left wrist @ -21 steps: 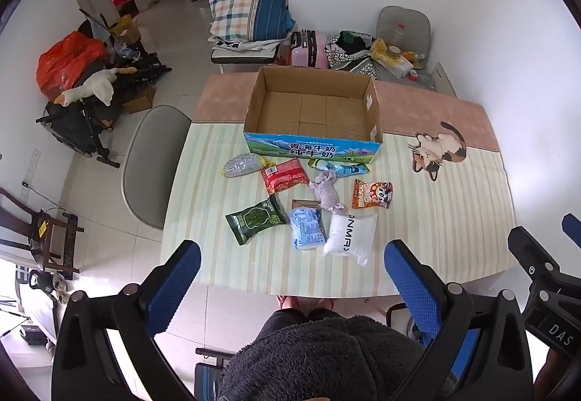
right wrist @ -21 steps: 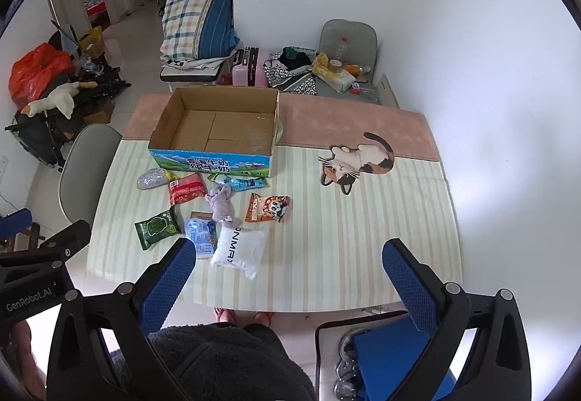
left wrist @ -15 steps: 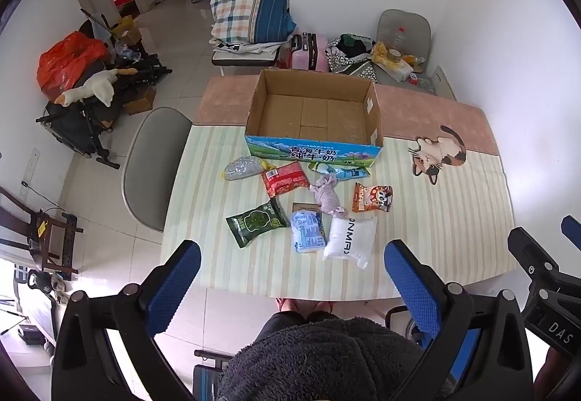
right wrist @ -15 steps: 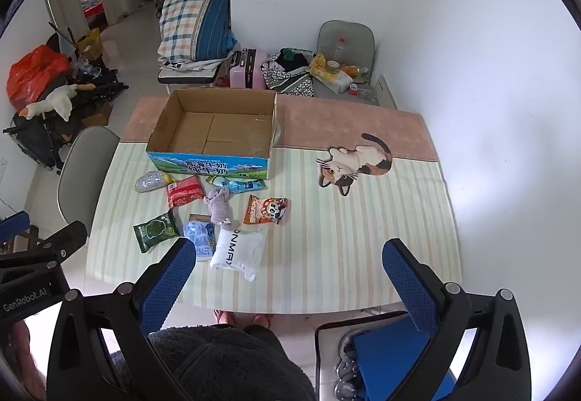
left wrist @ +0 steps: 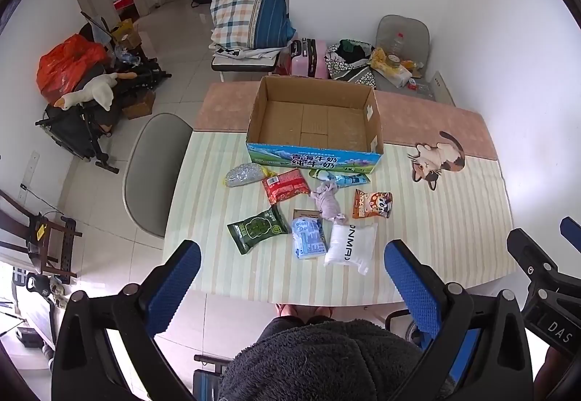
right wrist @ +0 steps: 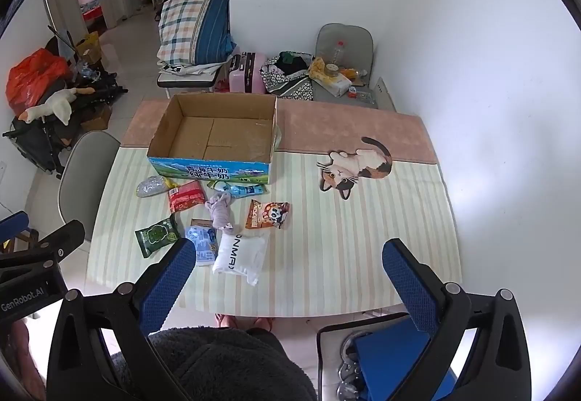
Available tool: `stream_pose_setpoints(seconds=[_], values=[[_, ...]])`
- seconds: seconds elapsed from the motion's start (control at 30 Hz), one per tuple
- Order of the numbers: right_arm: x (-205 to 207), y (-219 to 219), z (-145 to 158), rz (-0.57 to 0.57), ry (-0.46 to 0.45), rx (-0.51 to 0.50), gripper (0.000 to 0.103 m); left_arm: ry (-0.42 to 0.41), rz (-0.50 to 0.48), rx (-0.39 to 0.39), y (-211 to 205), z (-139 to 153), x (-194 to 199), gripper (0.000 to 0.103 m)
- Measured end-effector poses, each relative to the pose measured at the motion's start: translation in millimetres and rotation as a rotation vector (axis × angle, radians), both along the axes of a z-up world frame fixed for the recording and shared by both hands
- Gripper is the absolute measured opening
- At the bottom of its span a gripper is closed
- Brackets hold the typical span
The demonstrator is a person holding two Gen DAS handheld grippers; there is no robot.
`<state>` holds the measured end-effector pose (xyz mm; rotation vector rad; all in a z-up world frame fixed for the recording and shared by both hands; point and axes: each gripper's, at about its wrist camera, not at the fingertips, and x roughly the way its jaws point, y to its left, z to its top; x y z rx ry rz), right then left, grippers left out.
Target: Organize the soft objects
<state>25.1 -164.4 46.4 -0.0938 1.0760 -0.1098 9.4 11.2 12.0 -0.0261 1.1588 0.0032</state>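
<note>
An open, empty cardboard box (left wrist: 314,121) (right wrist: 214,136) stands at the far middle of the striped table (left wrist: 435,237). In front of it lie several soft packs: a white pack (left wrist: 350,247) (right wrist: 241,255), a light blue pack (left wrist: 308,237), a green pack (left wrist: 258,228), a red pack (left wrist: 287,185), an orange snack bag (left wrist: 372,205) (right wrist: 268,215), a teal pack (left wrist: 341,178), a clear bag (left wrist: 241,175) and a grey plush toy (left wrist: 328,200) (right wrist: 220,210). My left gripper (left wrist: 290,277) and right gripper (right wrist: 288,274) are both open, empty, high above the table's near edge.
A cat picture (left wrist: 437,159) marks the table's right side. A grey chair (left wrist: 152,165) stands at the table's left. A second chair with clutter (left wrist: 395,52), a pink suitcase (left wrist: 308,57) and folded bedding (left wrist: 250,12) lie beyond. A blue stool (right wrist: 392,353) is below right.
Both grippers have drifted slightly, the views shifting a little. Nothing on the table has moved. Both stay open and empty.
</note>
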Motion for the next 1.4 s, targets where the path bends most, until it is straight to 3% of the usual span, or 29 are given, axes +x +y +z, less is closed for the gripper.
stream_pose_setpoints(seconds=[1.4], values=[[-0.8,3.6,8.7,0.008,-0.024,0.01,0.103,-0.049,0.013,0.016,1.9,6.4,-6.1,0.103]])
